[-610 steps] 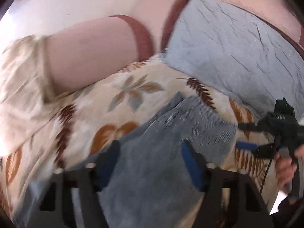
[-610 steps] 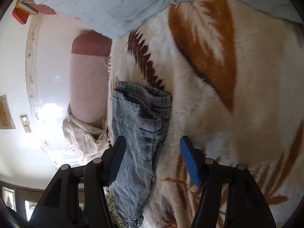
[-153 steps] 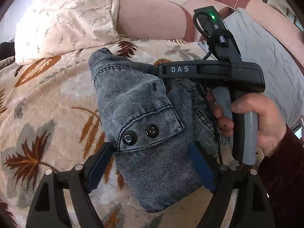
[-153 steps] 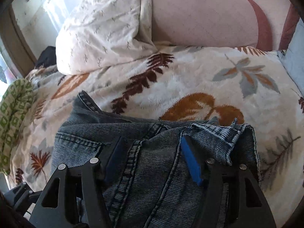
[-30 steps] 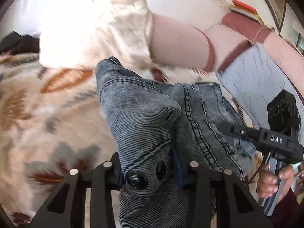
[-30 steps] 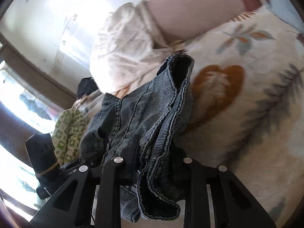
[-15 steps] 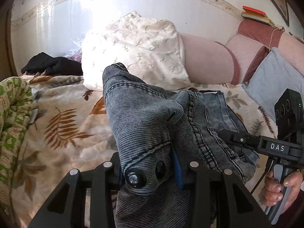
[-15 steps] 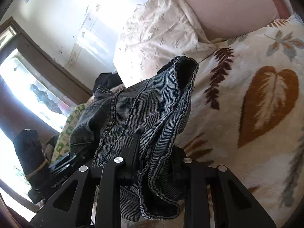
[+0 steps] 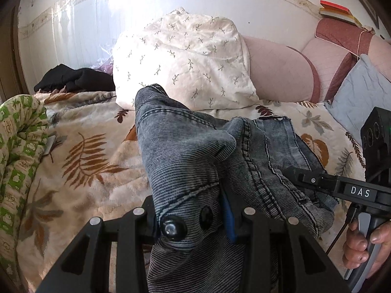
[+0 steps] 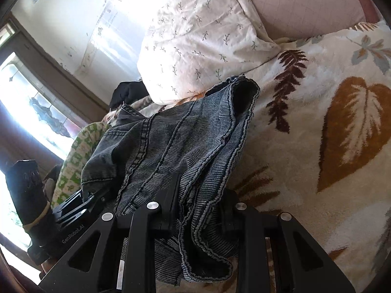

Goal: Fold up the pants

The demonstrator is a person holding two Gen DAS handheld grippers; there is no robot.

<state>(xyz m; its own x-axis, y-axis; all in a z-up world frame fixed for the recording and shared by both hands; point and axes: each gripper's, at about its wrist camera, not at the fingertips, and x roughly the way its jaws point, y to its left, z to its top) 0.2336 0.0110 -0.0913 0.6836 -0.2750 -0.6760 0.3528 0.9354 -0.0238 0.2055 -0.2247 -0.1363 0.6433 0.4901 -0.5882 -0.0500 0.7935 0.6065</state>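
The folded grey-blue denim pants [image 9: 195, 161] hang bundled between both grippers, lifted above the leaf-print blanket [image 9: 97, 161]. My left gripper [image 9: 193, 217] is shut on the waistband end, where two metal buttons show. My right gripper [image 10: 199, 205] is shut on the other side of the bundle [image 10: 185, 146]; it also shows at the right of the left wrist view [image 9: 325, 183], held by a hand. The denim hides most of both pairs of fingers.
A white leaf-sprig pillow [image 9: 185, 58] and a pink bolster [image 9: 276, 73] lie at the bed's head. A grey-blue pillow [image 9: 359, 90] is at the right. A green-patterned quilt [image 9: 17, 141] and black clothing [image 9: 73, 78] lie at the left.
Both grippers have stayed shut on the pants and raised and tilted them, so the views now show more of the wall and pillow; a second ago the left view was swinging and blurred.
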